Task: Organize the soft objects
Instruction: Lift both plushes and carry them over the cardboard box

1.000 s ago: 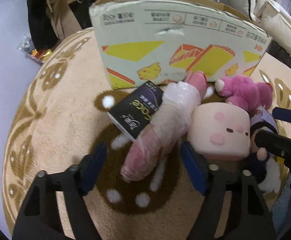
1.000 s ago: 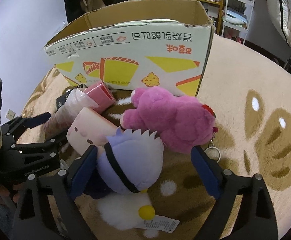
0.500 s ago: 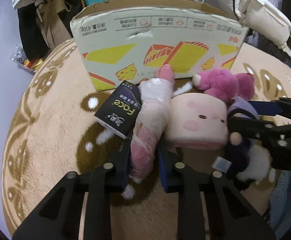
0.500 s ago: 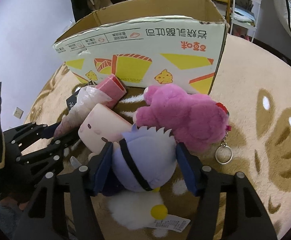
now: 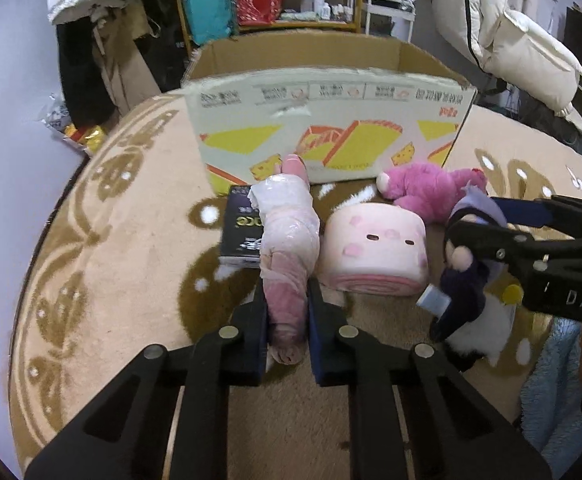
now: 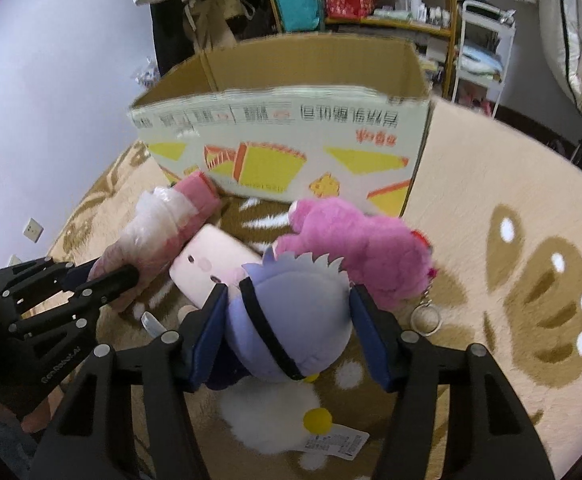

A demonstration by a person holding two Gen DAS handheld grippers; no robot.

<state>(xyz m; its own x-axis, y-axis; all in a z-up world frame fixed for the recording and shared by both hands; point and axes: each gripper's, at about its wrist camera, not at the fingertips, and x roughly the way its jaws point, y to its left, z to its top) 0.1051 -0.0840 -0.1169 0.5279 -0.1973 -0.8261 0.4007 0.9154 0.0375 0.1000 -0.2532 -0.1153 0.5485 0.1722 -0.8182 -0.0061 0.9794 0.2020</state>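
Your left gripper [image 5: 287,320] clamped the wrapped pink roll [image 5: 289,252], its long axis toward the cardboard box [image 5: 331,128] ahead on the rug, while your right gripper [image 6: 287,336] squeezed the purple-haired plush [image 6: 287,320].

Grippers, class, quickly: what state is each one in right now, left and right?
Left gripper: shut on the plastic-wrapped pink roll.
Right gripper: shut on the purple plush doll.
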